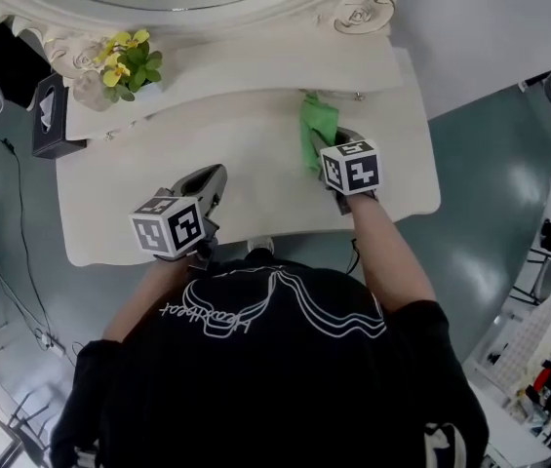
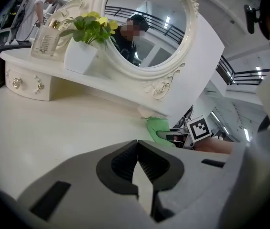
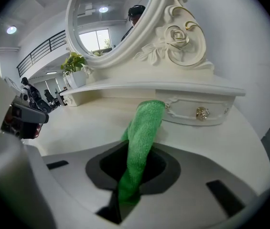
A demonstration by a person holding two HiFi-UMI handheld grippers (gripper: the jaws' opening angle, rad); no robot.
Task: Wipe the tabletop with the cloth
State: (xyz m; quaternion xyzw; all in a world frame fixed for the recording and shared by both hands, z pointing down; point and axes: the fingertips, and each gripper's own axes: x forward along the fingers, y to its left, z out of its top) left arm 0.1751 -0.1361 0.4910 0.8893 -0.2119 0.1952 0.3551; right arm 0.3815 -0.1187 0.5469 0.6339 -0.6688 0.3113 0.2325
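Cloth (image 3: 143, 128) pinched in rt hand-held gripper (image 3: 137, 152) — unclear from head view.

Open hall, staged home corner: ornate mirror (image 2: 166, 42), dressing table (image 1: 246, 208), balcony railing (image 3: 41, 51).

Cream surface (image 1: 265, 154), green cloth (image 1: 316, 130) on it.
The cloth rests by the back shelf (image 1: 255, 71), perhaps touching it.

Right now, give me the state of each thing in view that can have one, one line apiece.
left gripper, shut, holding nothing.
right gripper, shut on the green cloth.
green cloth, pinched at one end, the rest stretched out over the tabletop toward the drawer.
drawer, closed.
potted plant, upright on the raised shelf.
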